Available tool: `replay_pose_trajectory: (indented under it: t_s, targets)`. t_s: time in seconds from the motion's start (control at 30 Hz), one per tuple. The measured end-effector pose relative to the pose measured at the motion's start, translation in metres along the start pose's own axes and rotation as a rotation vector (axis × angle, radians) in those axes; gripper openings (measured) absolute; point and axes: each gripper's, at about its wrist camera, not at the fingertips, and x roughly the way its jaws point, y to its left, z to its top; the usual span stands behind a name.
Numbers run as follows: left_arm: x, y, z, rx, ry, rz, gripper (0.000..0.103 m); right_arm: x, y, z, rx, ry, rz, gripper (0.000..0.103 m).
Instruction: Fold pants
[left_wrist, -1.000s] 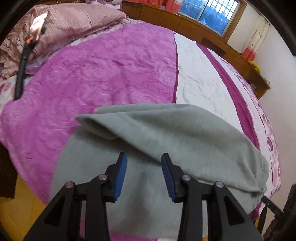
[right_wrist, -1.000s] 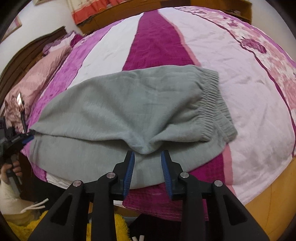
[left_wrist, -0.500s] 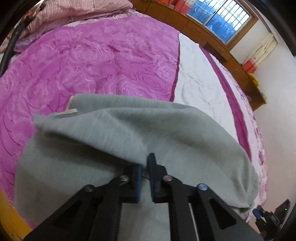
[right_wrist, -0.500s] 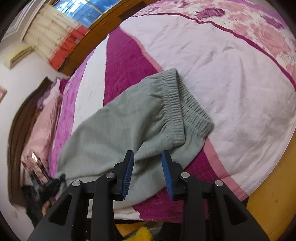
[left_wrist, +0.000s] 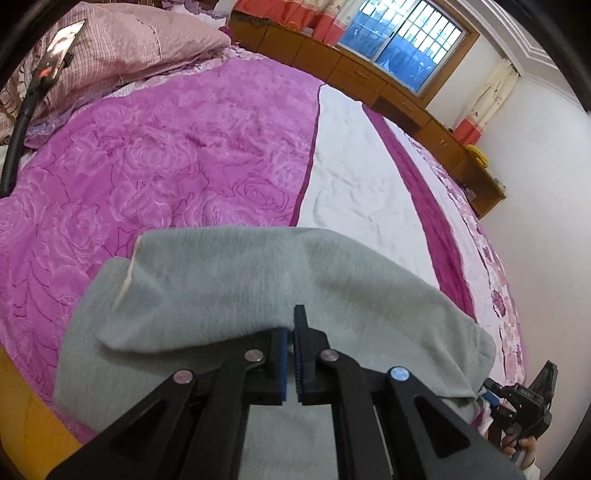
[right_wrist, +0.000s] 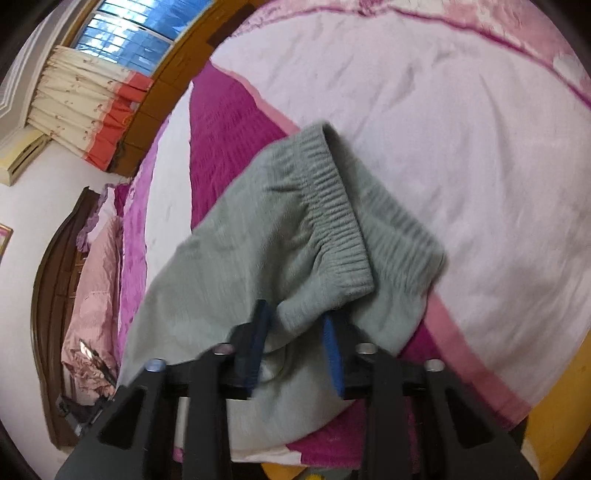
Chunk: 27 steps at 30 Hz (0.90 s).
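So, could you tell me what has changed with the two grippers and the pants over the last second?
The left gripper, open a second ago, has shut on the grey pants at the upper layer's edge. The right gripper moved in around the fabric below the waistband, and its jaws are still open. The pants still lie folded over on the bedspread.

My left gripper (left_wrist: 291, 354) is matte black plastic, two angular arms with triangular cut-outs, each finger faced with a ribbed blue pad. Round silver pivot screws dot the linkage, one glinting pale blue. My right gripper (right_wrist: 295, 343) is built the same: black arms, blue toothed pads, bright silver screws at the joints. In the left wrist view, bare skin of my right hand (left_wrist: 526, 452) shows around a black handle.
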Motion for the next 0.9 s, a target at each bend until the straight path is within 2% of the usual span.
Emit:
replay_pose_trajectory:
  t_s: [0.03,0.3,0.53,0.77,0.9]
  targets:
    - [-0.004,-0.001,0.0,0.002,-0.004,-0.002,0.003,-0.005,0.002,0.002,-0.02,-0.017,-0.002,0.0]
    - [-0.034,-0.004,-0.017,0.033,0.021,-0.011,0.003,-0.064,0.005,0.013,-0.084,-0.147,0.051,0.0]
    - [-0.047,0.006,-0.047,0.04,0.062,-0.007,0.003,-0.087,-0.003,0.005,-0.108,-0.166,0.055,0.0]
    - [-0.032,0.022,-0.077,0.021,0.143,0.023,0.003,-0.077,-0.021,-0.007,-0.104,-0.136,0.004,0.0]
    - [-0.023,0.03,-0.083,0.03,0.208,0.066,0.005,-0.058,-0.016,-0.011,-0.189,-0.094,-0.152,0.0]
